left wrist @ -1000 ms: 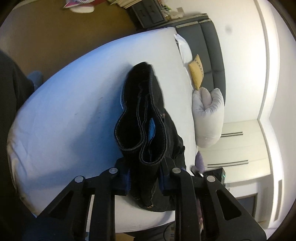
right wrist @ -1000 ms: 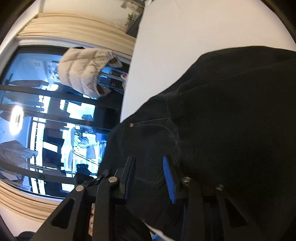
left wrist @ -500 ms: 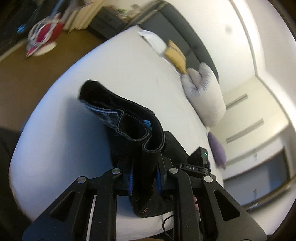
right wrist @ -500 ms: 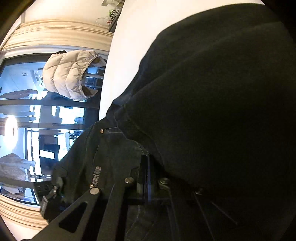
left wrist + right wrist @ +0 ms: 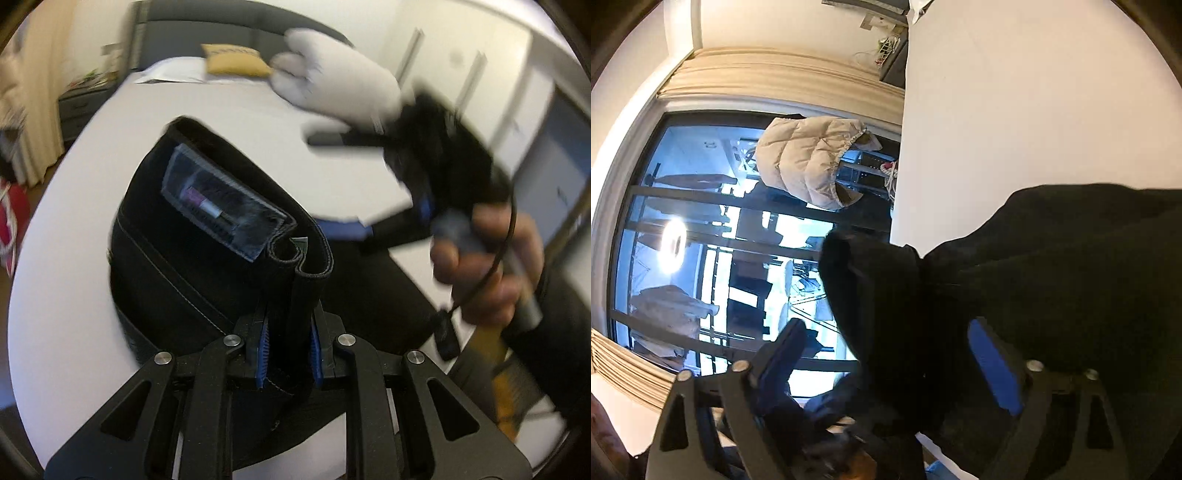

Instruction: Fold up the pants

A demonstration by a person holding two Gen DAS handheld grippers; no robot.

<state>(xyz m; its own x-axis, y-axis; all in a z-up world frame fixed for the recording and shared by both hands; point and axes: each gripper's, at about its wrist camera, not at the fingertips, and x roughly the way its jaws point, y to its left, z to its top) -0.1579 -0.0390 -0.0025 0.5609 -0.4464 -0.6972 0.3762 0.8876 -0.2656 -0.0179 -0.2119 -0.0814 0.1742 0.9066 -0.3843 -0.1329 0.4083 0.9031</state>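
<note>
We log one pair of black pants, bunched on the white bed near its edge, waistband raised with a pale label sewn inside. The left gripper is clenched on a thick fold of that waistband, blue pads pressed against the cloth on both sides. The right gripper stands released, jaws wide apart, dark cloth lying between them without being pinched; in the left view it appears blurred, carried by the right hand. At the head of the bed we count one mustard cushion, one white pillow and one pale plush toy against a dark headboard. The right view shows a large window, one beige puffer jacket hanging, and cream curtains. Pant legs are not visible.
</note>
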